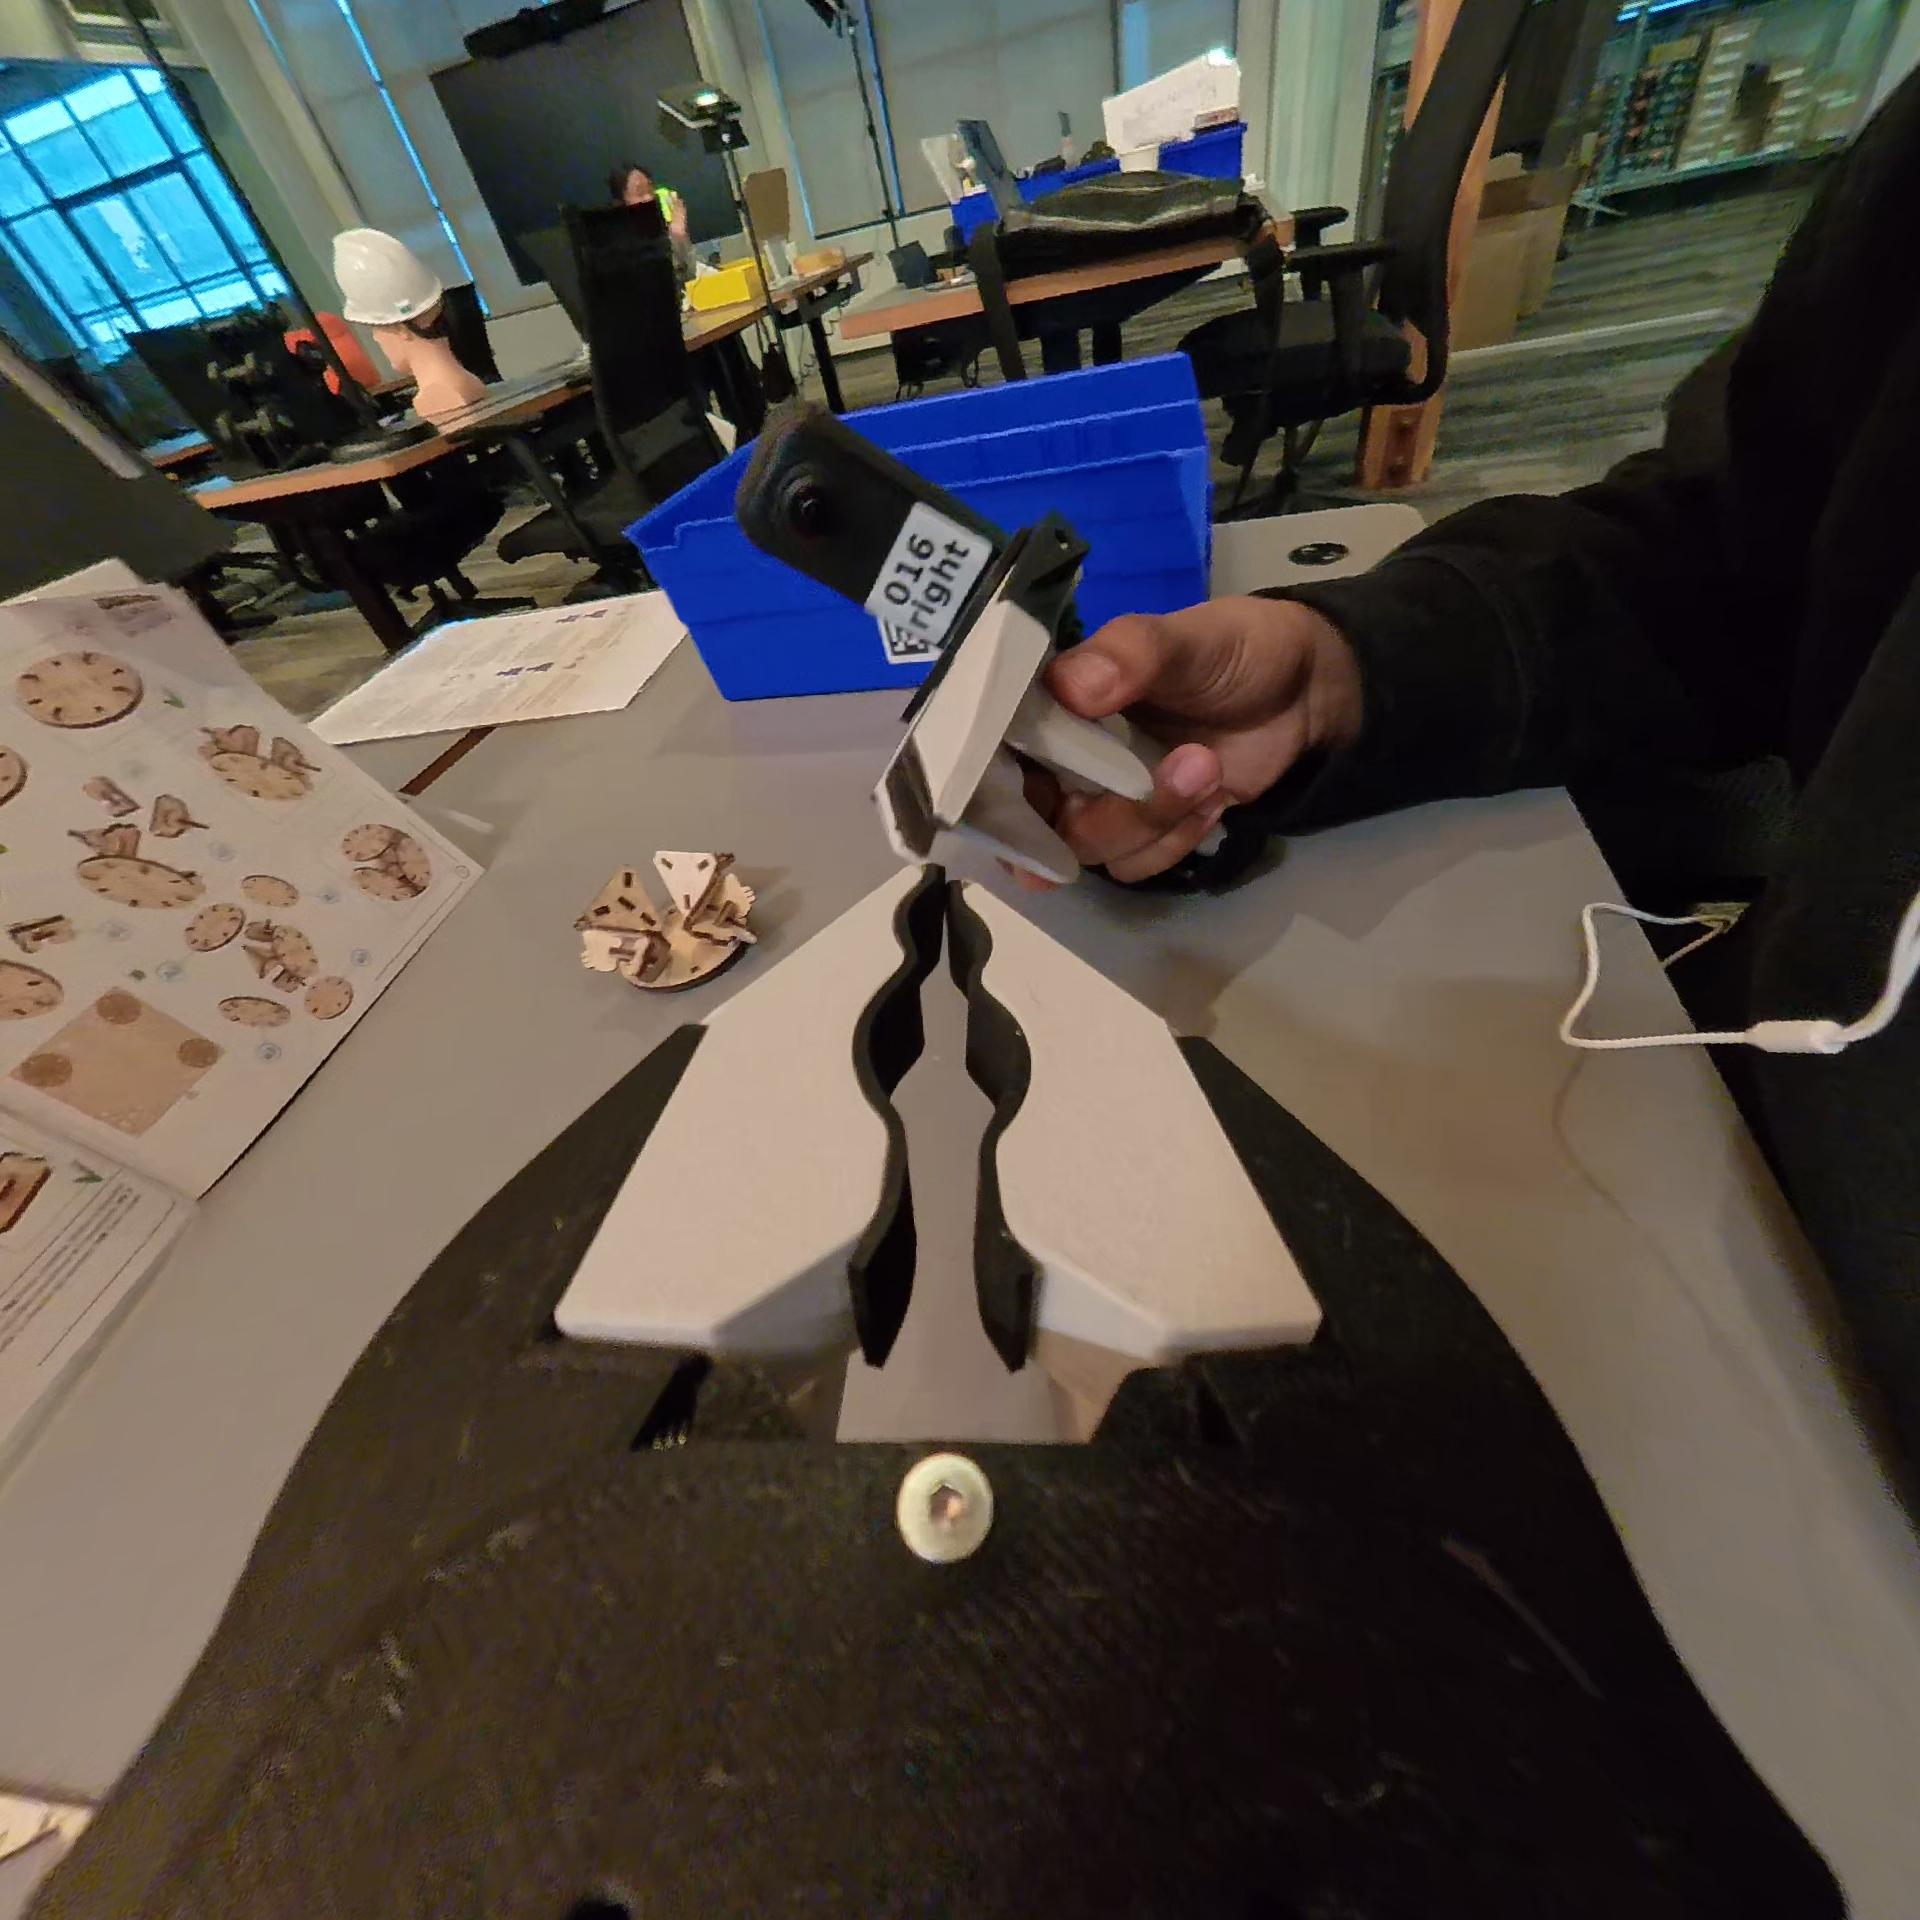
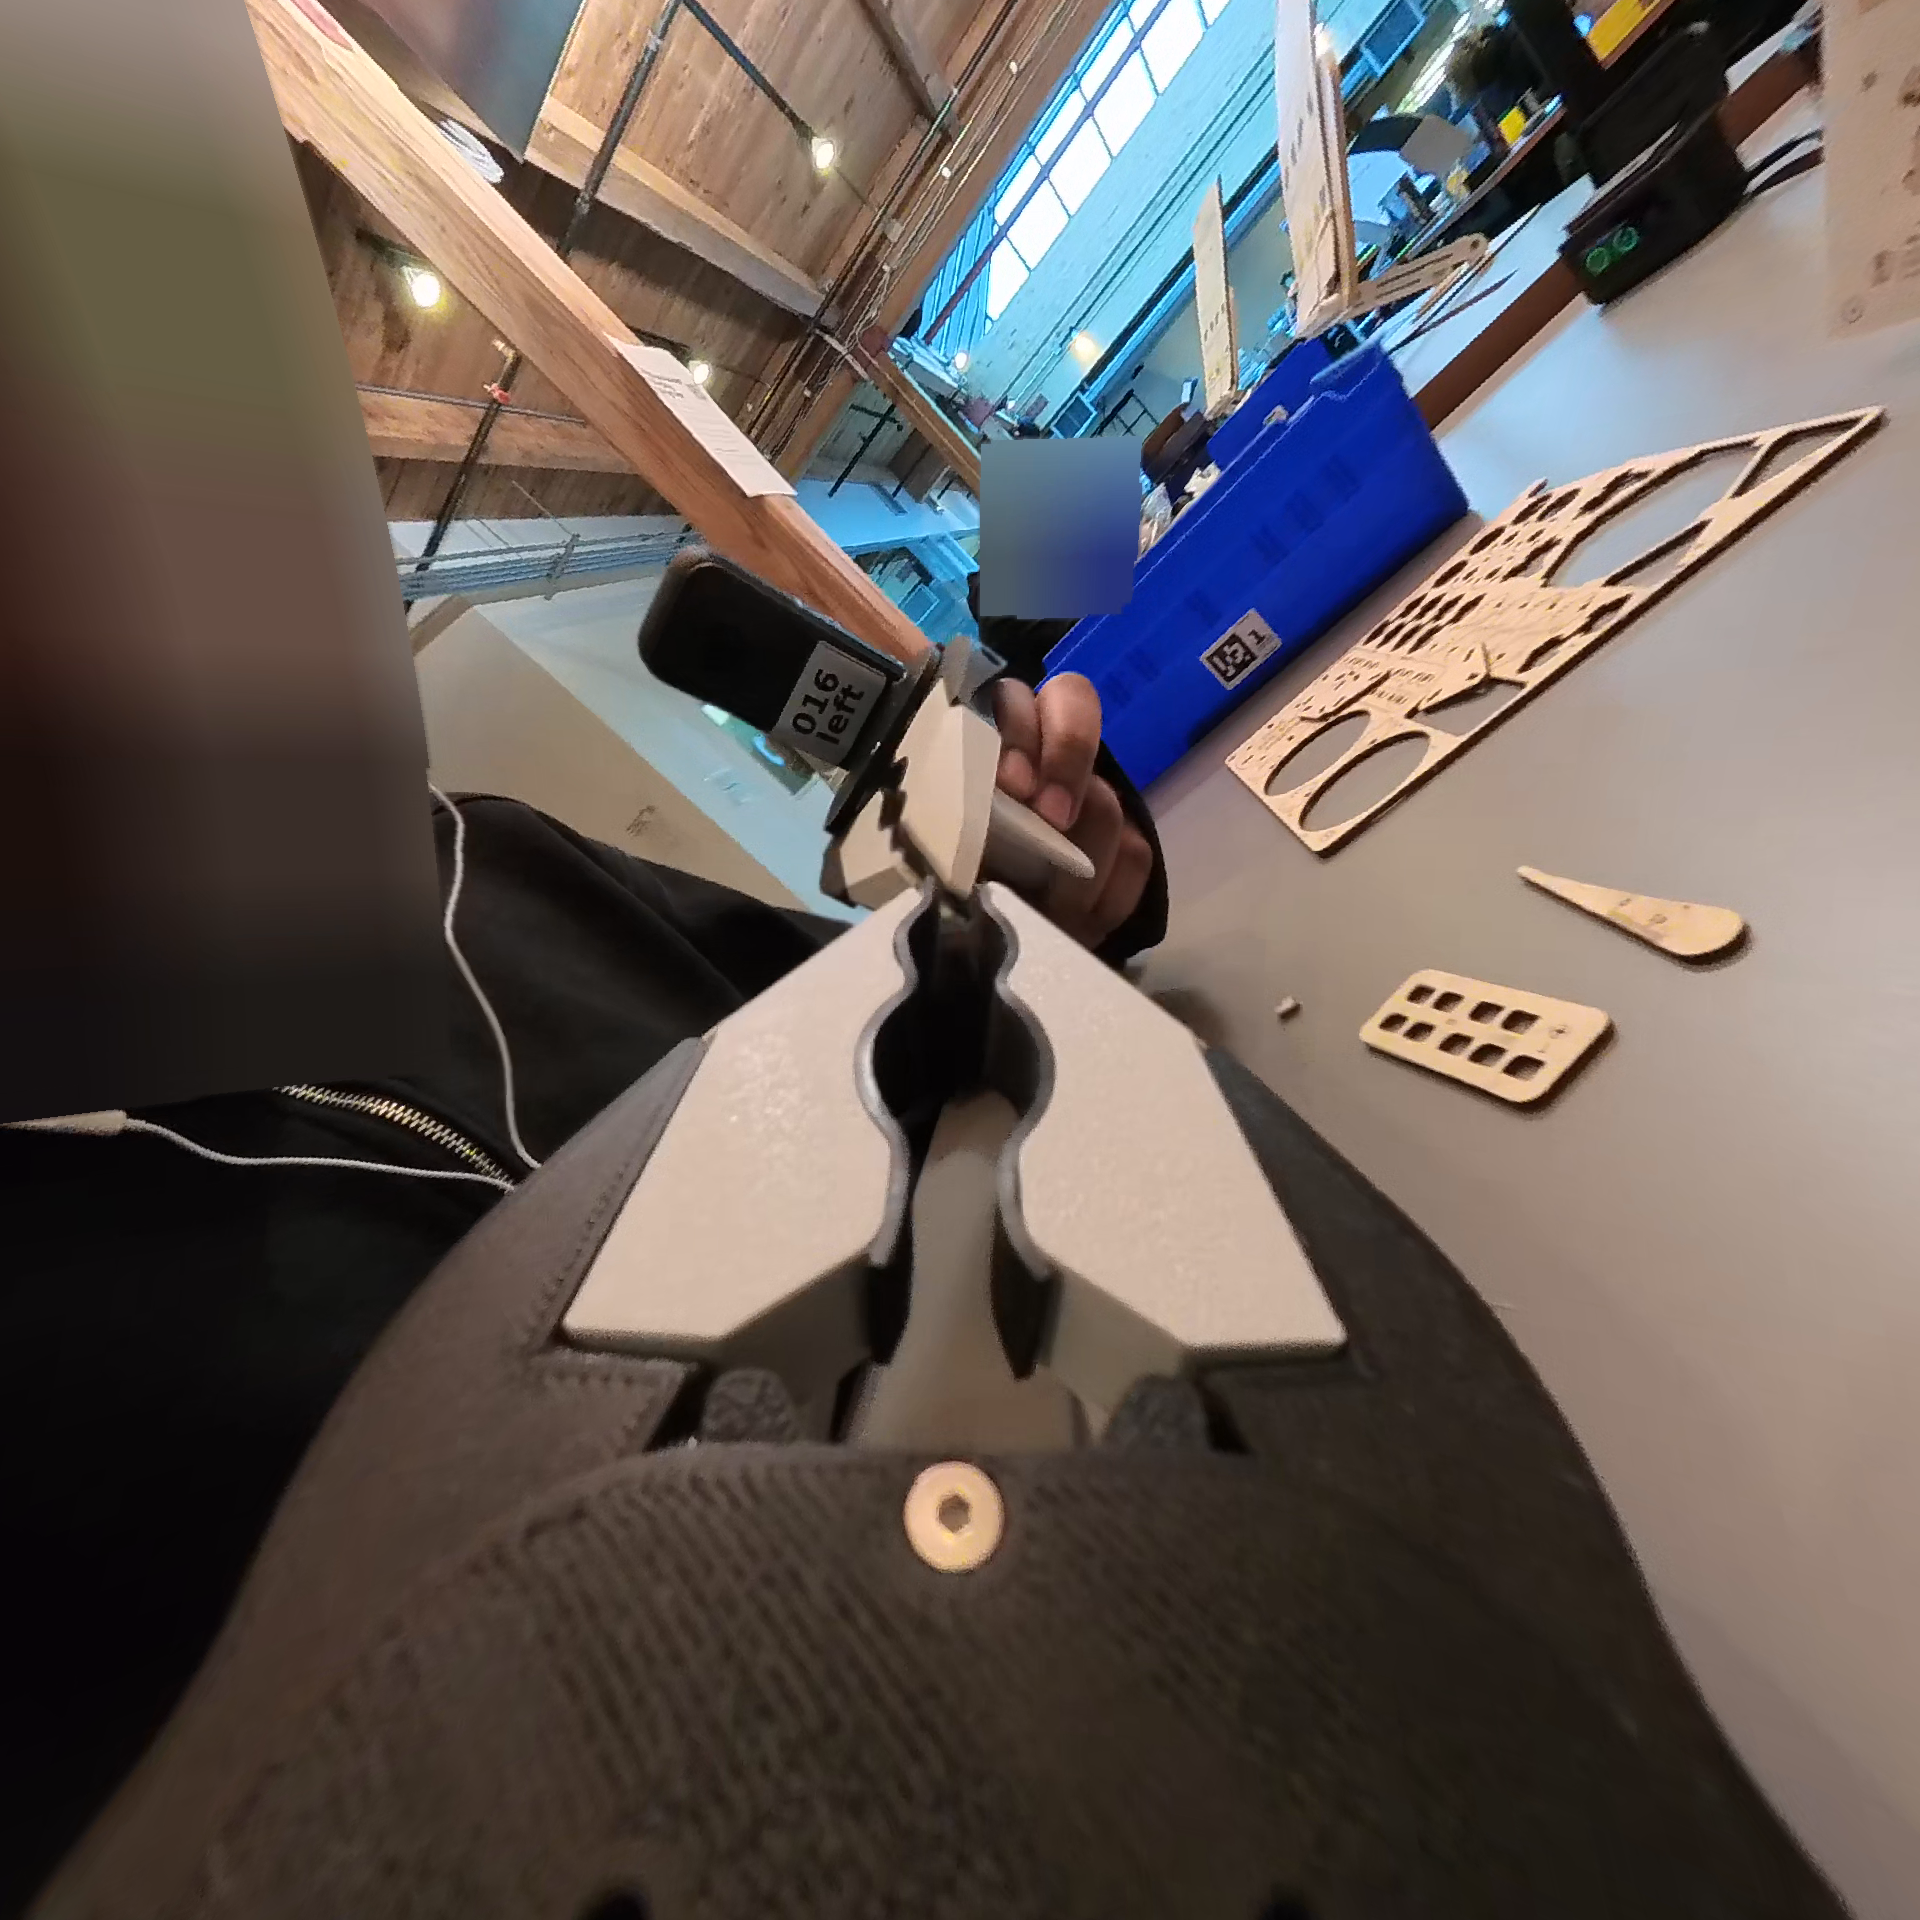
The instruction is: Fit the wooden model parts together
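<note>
My left gripper (image 1: 942, 883) is shut, its black pads pressed together at the tips. My right gripper (image 2: 951, 920) is shut too. Both are held by hands above the grey table (image 1: 1351, 1039), and their tips meet point to point. The right gripper also shows in the left wrist view (image 1: 912, 850), and the left gripper shows in the right wrist view (image 2: 961, 896). A small, partly built wooden model (image 1: 670, 930) on a round base sits on the table to the left of the tips, apart from both grippers.
A printed sheet with pictures of wooden parts (image 1: 156, 883) lies at the left. A blue bin (image 1: 935, 540) stands behind the grippers. A punched-out wooden sheet (image 2: 1538, 623), a wedge-shaped piece (image 2: 1642, 914), a slotted rectangle (image 2: 1486, 1039) and a tiny peg (image 2: 1288, 1006) lie on the table. My left and right fingertips are right by each other.
</note>
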`<state>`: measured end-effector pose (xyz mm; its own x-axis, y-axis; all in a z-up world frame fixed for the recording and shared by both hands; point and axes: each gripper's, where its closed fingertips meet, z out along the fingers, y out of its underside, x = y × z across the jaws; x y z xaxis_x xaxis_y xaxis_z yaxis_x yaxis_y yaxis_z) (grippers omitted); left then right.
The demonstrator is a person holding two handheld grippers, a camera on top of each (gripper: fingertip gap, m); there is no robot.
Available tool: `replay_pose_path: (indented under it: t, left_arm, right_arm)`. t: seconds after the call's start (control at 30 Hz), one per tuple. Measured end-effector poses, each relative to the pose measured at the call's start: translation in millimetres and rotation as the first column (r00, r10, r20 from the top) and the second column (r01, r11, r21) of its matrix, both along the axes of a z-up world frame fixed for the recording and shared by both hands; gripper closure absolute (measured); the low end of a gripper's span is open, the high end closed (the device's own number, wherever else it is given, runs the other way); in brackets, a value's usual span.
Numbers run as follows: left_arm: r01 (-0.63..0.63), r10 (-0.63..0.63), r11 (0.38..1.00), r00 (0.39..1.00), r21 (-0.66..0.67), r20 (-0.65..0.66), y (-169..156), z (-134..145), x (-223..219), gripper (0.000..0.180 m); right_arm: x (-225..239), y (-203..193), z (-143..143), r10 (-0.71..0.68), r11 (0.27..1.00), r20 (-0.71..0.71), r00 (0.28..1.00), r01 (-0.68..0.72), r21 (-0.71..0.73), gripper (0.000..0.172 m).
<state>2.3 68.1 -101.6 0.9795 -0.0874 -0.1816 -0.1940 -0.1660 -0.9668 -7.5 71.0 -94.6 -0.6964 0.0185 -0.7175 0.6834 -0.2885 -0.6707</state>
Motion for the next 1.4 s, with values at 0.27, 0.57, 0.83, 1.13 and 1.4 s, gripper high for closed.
replay_pose_path:
  t: [0.27,0.57,0.83,1.13,1.4]
  left_arm:
    - [-0.268,0.262,0.962,0.959,0.047,0.105,-42.1,18.4,-70.0,0.18]
    - [-0.037,0.137,0.935,0.955,-0.353,0.263,-72.9,-67.7,-35.8,0.179]
    - [0.036,0.138,0.885,0.933,-0.465,0.334,-75.9,-88.8,-33.5,0.173]
    - [0.051,0.139,0.822,0.948,-0.567,0.287,-71.6,-106.6,-36.7,0.175]
    - [0.061,0.123,0.822,0.952,-0.566,0.281,-70.6,-106.5,-36.0,0.178]
  right_arm:
    - [-14.5,23.1,9.5,-0.113,0.993,0.0,0.994,0.113,-0.035,0.164]
    - [-18.9,23.5,0.5,-0.126,0.992,0.009,0.992,0.126,0.004,0.163]
    - [-20.6,18.4,-9.3,-0.114,0.993,0.025,0.993,0.113,0.031,0.163]
    - [-25.1,21.4,-13.0,-0.129,0.991,0.038,0.991,0.128,0.035,0.162]
    - [-26.3,22.2,-13.3,-0.131,0.991,0.049,0.99,0.13,0.027,0.162]
